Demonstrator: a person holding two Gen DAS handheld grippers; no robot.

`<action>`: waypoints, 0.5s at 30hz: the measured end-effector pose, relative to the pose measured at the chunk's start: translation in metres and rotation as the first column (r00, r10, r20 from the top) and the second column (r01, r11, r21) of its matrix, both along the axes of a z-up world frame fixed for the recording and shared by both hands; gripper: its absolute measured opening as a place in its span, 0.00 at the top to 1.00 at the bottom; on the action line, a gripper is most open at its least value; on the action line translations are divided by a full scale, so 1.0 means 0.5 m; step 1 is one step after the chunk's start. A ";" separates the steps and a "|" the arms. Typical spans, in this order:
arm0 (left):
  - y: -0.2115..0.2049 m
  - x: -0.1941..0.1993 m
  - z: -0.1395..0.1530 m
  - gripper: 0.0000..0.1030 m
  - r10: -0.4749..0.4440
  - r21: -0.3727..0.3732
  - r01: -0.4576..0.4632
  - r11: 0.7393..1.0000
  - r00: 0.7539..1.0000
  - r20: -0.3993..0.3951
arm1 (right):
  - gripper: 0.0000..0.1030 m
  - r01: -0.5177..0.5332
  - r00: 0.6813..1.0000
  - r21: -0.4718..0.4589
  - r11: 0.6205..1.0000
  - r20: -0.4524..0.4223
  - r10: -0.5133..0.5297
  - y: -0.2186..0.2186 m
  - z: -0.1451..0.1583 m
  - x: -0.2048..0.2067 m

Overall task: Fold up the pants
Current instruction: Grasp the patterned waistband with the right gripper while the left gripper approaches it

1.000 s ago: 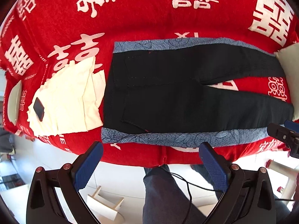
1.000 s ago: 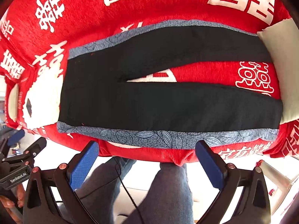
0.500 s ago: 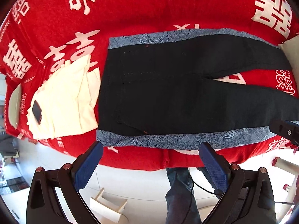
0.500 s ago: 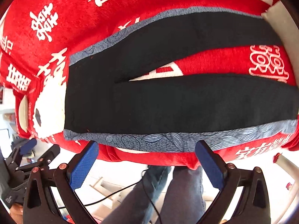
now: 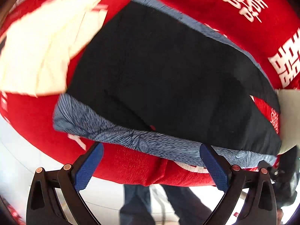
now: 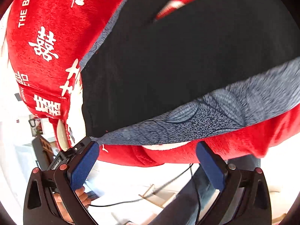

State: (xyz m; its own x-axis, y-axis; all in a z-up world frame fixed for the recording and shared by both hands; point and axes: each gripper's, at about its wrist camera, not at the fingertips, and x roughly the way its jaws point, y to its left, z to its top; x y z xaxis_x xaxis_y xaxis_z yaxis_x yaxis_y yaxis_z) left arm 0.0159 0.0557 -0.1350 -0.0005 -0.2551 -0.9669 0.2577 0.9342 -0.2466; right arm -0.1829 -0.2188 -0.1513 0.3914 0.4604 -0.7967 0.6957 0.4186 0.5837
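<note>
Black pants (image 5: 168,71) with blue-grey side trim lie flat on a red cloth (image 5: 131,166).
The left gripper (image 5: 150,166) and right gripper (image 6: 148,161) hover at the near trim edge, jaws spread wide, holding nothing; a cream garment (image 5: 43,43) lies beside the waistband.

Pants (image 6: 168,71) legs cut off by frame edge; cream cloth (image 5: 43,46) motion-blurred

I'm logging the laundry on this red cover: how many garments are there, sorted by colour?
Black pants with blue-grey patterned side bands: 1
Cream folded garment: 1
Total: 2
</note>
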 end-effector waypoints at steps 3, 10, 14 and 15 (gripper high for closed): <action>0.014 -0.013 -0.037 0.00 0.008 -0.027 -0.008 1.000 1.000 -0.021 | 0.00 0.045 0.999 0.039 0.998 0.023 -0.046 0.012 -0.047 -0.017; 0.009 -0.026 -0.077 0.00 0.022 -0.116 -0.033 0.993 0.996 -0.089 | 0.03 0.142 0.981 0.090 0.986 0.121 -0.153 0.011 -0.070 -0.049; -0.010 -0.019 -0.083 0.00 0.001 -0.146 -0.017 0.989 0.994 -0.107 | 0.03 0.168 0.966 0.090 0.982 0.184 -0.182 0.000 -0.055 -0.029; -0.014 -0.017 -0.085 0.00 -0.002 -0.155 -0.016 0.988 0.993 -0.114 | 0.03 0.179 0.963 0.100 0.979 0.188 -0.195 -0.003 -0.058 -0.023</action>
